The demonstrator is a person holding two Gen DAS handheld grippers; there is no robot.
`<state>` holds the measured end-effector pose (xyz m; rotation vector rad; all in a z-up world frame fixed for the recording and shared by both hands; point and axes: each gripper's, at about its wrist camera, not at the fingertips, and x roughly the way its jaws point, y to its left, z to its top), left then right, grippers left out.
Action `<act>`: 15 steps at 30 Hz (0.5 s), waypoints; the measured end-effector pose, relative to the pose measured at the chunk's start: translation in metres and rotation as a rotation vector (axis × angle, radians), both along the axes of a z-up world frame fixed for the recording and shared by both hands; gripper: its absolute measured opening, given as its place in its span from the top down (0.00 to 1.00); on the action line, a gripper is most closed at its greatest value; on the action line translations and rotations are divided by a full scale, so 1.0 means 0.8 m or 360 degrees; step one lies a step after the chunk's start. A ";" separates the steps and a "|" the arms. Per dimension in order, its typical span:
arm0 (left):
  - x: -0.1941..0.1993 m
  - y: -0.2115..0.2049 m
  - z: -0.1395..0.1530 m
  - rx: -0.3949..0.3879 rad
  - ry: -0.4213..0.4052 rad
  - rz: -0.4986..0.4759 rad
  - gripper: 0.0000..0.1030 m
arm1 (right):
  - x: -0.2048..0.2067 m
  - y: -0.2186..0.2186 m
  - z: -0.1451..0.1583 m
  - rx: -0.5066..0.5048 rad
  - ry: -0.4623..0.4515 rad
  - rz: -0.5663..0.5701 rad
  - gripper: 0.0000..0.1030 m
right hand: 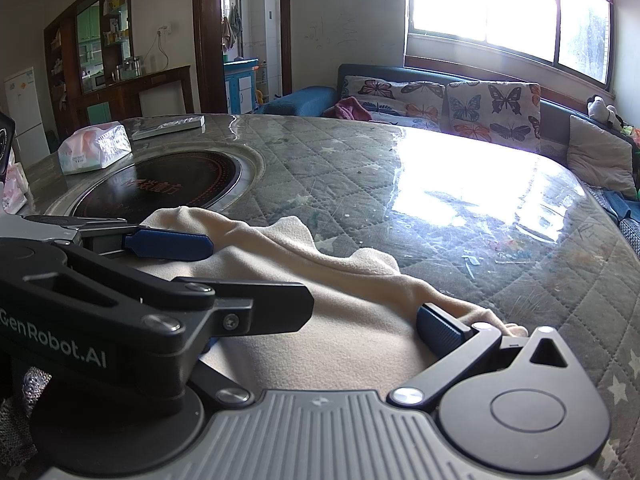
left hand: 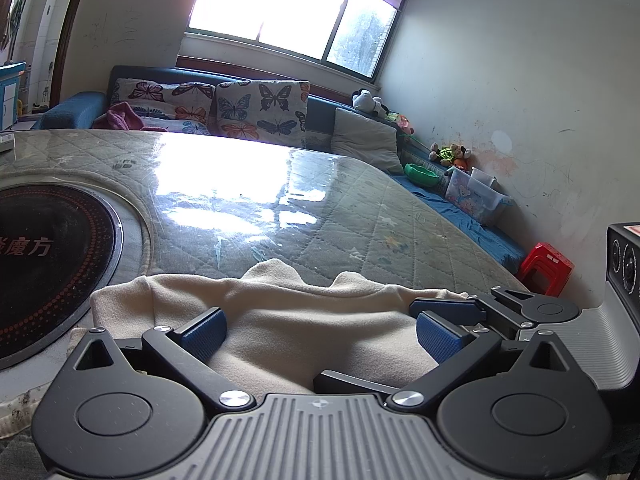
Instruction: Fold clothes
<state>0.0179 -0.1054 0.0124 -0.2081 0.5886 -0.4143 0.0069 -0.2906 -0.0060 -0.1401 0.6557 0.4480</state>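
Note:
A cream fleece garment (left hand: 304, 320) lies bunched on the near edge of the quilted, glass-topped table (left hand: 280, 216); it also shows in the right wrist view (right hand: 332, 312). My left gripper (left hand: 320, 334) is open, its blue-padded fingers (left hand: 206, 334) spread over the cloth. My right gripper (right hand: 316, 328) is open over the same cloth; its right finger (right hand: 438, 326) rests by the garment's edge, its left finger is hidden behind the left gripper's body (right hand: 120, 300). The right gripper's fingers (left hand: 448, 308) show at the right of the left wrist view.
A round black hotplate (left hand: 44, 260) is set into the table, left of the garment (right hand: 160, 184). A tissue pack (right hand: 94, 148) and a remote (right hand: 168, 128) lie at the far left. A sofa with butterfly cushions (left hand: 260, 108) stands behind. A red stool (left hand: 546, 268) stands at the right.

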 end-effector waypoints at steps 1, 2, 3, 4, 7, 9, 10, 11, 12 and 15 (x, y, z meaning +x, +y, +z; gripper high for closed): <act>0.000 0.000 0.000 0.0000 0.0000 0.0000 0.00 | 0.000 0.000 0.000 0.0001 0.0001 0.0000 0.00; 0.000 0.000 0.000 0.0000 0.0000 0.0000 0.00 | 0.000 0.000 0.000 0.0003 0.0002 0.0001 0.00; 0.000 0.000 0.000 0.0000 -0.0001 0.0001 0.00 | 0.000 -0.001 0.000 0.0006 0.0003 0.0001 0.00; 0.000 0.000 0.000 0.0000 -0.0001 0.0001 0.00 | 0.001 -0.002 0.000 0.0009 0.0005 0.0002 0.00; -0.001 0.000 0.001 -0.0004 -0.0001 0.0003 0.00 | 0.001 -0.003 0.001 0.0017 0.0010 0.0003 0.00; -0.001 0.000 0.001 -0.0009 -0.0003 0.0003 0.00 | 0.001 -0.003 0.002 0.0020 0.0007 0.0002 0.00; -0.001 0.000 0.002 -0.0009 -0.0003 0.0002 0.00 | 0.000 -0.004 0.003 0.0022 0.0004 0.0009 0.00; -0.001 0.000 0.003 -0.0003 -0.0003 0.0000 0.00 | -0.002 -0.005 0.004 0.0024 0.0001 0.0016 0.00; -0.001 0.000 0.003 0.0003 -0.0003 -0.0003 0.00 | -0.004 -0.006 0.006 0.0021 -0.0002 0.0018 0.00; -0.002 -0.001 0.006 0.0022 -0.0004 -0.0010 0.00 | -0.015 -0.012 0.011 0.0015 -0.0011 0.0027 0.00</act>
